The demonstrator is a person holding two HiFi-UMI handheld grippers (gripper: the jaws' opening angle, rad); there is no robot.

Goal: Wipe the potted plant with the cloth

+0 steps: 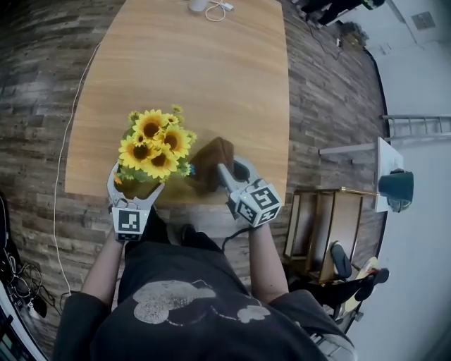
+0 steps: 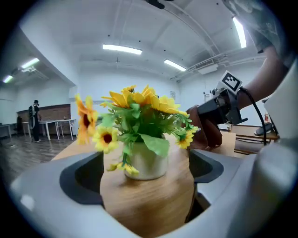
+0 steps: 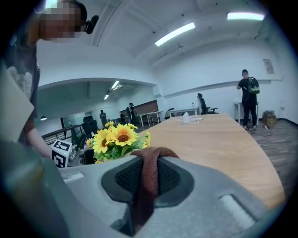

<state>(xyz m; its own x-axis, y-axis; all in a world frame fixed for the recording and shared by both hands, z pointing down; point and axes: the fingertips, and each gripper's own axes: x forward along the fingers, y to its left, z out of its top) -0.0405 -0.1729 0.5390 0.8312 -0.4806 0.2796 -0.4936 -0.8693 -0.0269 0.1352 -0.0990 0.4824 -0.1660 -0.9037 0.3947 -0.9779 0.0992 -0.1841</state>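
Observation:
The potted plant [image 1: 153, 144], a bunch of yellow sunflowers in a small white pot [image 2: 148, 162], stands near the front edge of the wooden table [image 1: 211, 77]. My left gripper [image 1: 135, 185] is open, its jaws spread wide on either side of the pot's near side without touching it. In the left gripper view the left gripper [image 2: 146, 167] shows bare table between its jaws, the pot just beyond. My right gripper [image 1: 229, 169] is shut on a brown cloth [image 1: 210, 158], held just right of the flowers. The cloth [image 3: 150, 162] hangs folded between the right gripper's [image 3: 149, 174] pads.
A white cable and a small white object [image 1: 211, 8] lie at the table's far end. A wooden frame [image 1: 324, 225] and a teal object [image 1: 396, 187] stand on the floor to the right. People [image 3: 247, 97] stand far off in the room.

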